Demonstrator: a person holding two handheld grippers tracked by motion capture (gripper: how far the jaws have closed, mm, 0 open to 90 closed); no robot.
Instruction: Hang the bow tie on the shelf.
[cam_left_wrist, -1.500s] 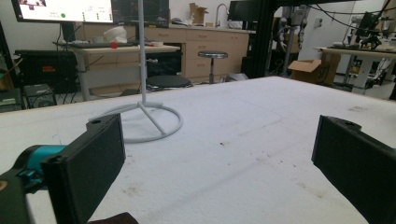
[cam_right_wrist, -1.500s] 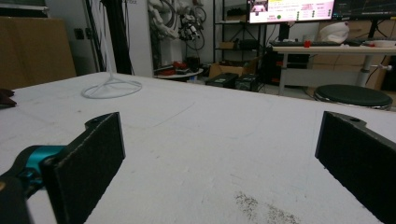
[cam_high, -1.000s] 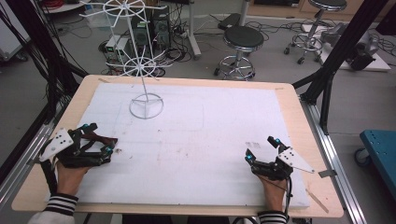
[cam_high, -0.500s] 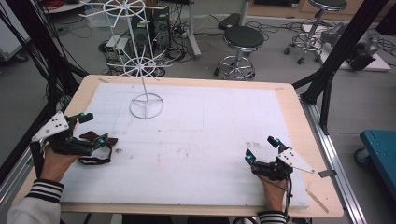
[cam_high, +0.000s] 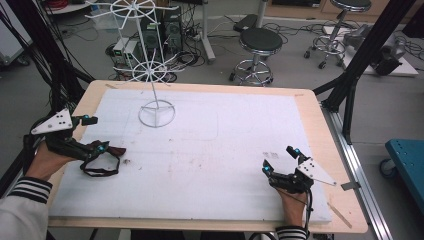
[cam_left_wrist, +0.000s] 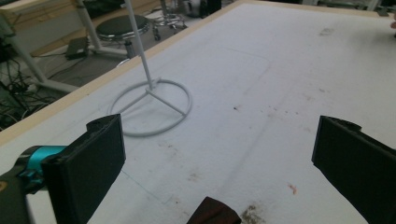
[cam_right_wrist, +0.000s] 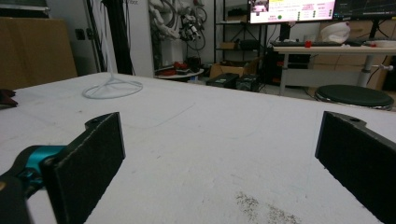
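Note:
A small dark maroon piece with a black strap loop (cam_high: 103, 162) lies on the white foam mat (cam_high: 225, 145) near the left edge. Its maroon end (cam_left_wrist: 212, 214) sits at the bottom of the left gripper view. My left gripper (cam_high: 96, 134) is open just above and left of it, the near jaw's tip close to the maroon end. Nothing lies between its wide jaws (cam_left_wrist: 219, 135). At the front right, my right gripper (cam_high: 279, 159) rests open on the mat and holds nothing (cam_right_wrist: 219, 126). A white wire stand (cam_high: 156, 113) rises at the back left.
The stand's ring base (cam_left_wrist: 150, 107) and thin pole carry wire wheels (cam_high: 150, 72) higher up. The mat covers a wooden table (cam_high: 320, 120). Black frame posts (cam_high: 360, 60) flank the table, and stools (cam_high: 260, 42) and cables lie on the floor beyond.
My left gripper has moved left and away from me and has tilted, which uncovers the strapped piece on the mat. The right gripper has stayed still.

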